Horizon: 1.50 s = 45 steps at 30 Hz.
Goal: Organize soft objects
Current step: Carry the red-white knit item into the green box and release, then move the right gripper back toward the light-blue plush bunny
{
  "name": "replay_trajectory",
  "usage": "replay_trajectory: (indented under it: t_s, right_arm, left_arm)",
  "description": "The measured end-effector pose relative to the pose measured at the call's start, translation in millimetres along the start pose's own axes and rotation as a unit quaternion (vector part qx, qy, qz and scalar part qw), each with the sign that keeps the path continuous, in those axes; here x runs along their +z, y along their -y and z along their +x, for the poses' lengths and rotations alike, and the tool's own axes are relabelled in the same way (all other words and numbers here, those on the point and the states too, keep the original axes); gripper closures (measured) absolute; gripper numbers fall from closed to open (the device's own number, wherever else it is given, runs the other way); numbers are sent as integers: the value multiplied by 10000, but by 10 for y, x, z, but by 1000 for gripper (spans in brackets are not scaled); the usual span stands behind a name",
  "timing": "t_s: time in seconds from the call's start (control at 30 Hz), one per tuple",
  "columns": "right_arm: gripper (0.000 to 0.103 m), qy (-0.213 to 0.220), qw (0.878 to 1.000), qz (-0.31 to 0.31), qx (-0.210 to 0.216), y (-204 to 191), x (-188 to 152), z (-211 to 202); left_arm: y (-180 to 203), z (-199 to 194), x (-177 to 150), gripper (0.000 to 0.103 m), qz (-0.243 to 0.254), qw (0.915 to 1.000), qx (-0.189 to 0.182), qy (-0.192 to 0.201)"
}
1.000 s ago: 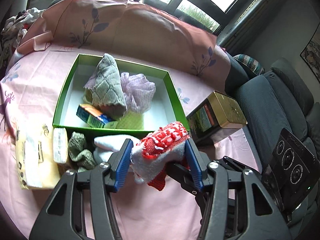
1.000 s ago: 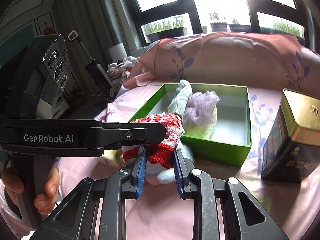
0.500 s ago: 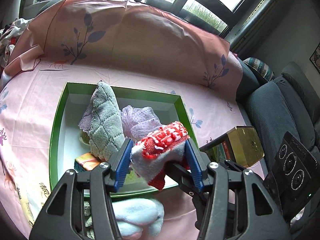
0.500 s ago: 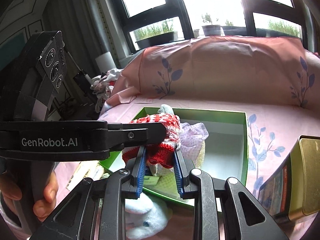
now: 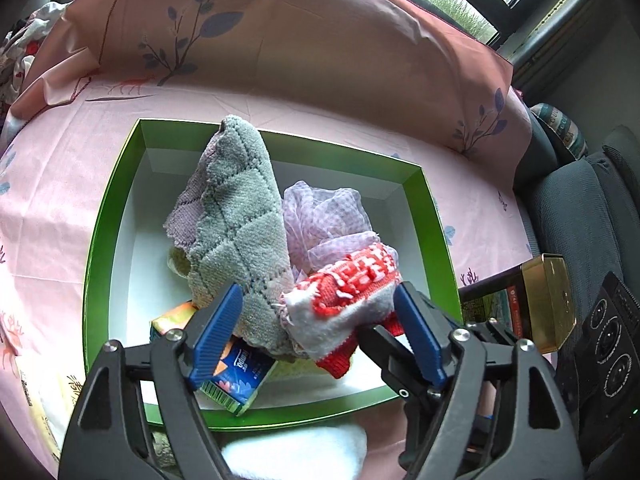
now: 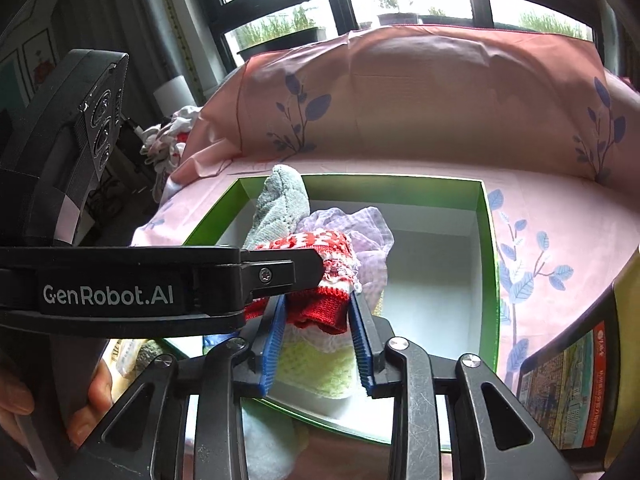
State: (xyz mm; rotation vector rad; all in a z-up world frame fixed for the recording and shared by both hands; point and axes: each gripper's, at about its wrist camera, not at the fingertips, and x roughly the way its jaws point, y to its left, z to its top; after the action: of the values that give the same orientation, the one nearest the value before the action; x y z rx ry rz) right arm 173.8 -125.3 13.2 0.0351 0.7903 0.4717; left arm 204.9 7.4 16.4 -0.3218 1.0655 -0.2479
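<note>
A red and white knitted cloth [image 5: 344, 300] hangs over the green box [image 5: 100, 248]. My left gripper [image 5: 320, 312] is open wide; its left finger is well clear of the cloth. My right gripper [image 6: 318, 312] is shut on the cloth [image 6: 320, 304] from the side, above the box's [image 6: 490, 264] near edge. Inside the box lie a grey quilted cloth [image 5: 240, 216], a lilac mesh cloth [image 5: 328, 216], a yellow-green cloth [image 6: 316, 372] and a blue tissue pack [image 5: 236, 372].
A white fluffy item [image 5: 296, 456] lies on the pink cover in front of the box. A gold-lidded tin [image 5: 536, 304] stands right of the box and shows in the right wrist view [image 6: 576, 384]. A raised pink cushion [image 5: 320, 40] runs behind. A grey chair [image 5: 592, 216] is at the right.
Both grippers carried the cloth forward from the pink cover to over the box. The left gripper's jaws have spread open off the cloth; the right stays clamped.
</note>
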Motion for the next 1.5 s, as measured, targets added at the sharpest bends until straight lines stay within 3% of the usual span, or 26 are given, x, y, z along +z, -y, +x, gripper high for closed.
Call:
replay_trajectory:
  t_s: [0.07, 0.23, 0.3, 0.5, 0.67, 0.83, 1.13, 1.5]
  right_arm:
    - [48, 51, 10000, 68, -20, 25, -12, -74]
    - [43, 99, 9999, 50, -107, 26, -52, -264]
    - [33, 152, 9998, 19, -126, -7, -90, -367]
    - [29, 379, 9990, -164, -158, -145, -247, -722]
    - [20, 442, 9988, -192, -110, -230, -406, -961]
    - [19, 397, 9990, -190, -75, -288, -567, -1111]
    - [19, 213, 9996, -193, -73, -370, -842, -1211]
    - [19, -80, 9996, 89, 252, -389, -1126, -1122]
  left_arm:
    - [-24, -43, -11, 20, -3, 9999, 100, -9]
    - [-75, -272, -93, 1, -38, 9997, 150, 206]
    - [-89, -378, -132, 1, -37, 9994, 181, 289]
    - [-129, -696, -341, 1, -64, 9982, 291, 526]
    - [-200, -949, -591, 1, -316, 9971, 28, 696]
    - [-181, -1070, -863, 1, -291, 9973, 61, 666]
    - [-160, -1162, -1414, 1, -439, 9955, -617, 568]
    - [-257, -1228, -1864, 1, -577, 9948, -577, 609]
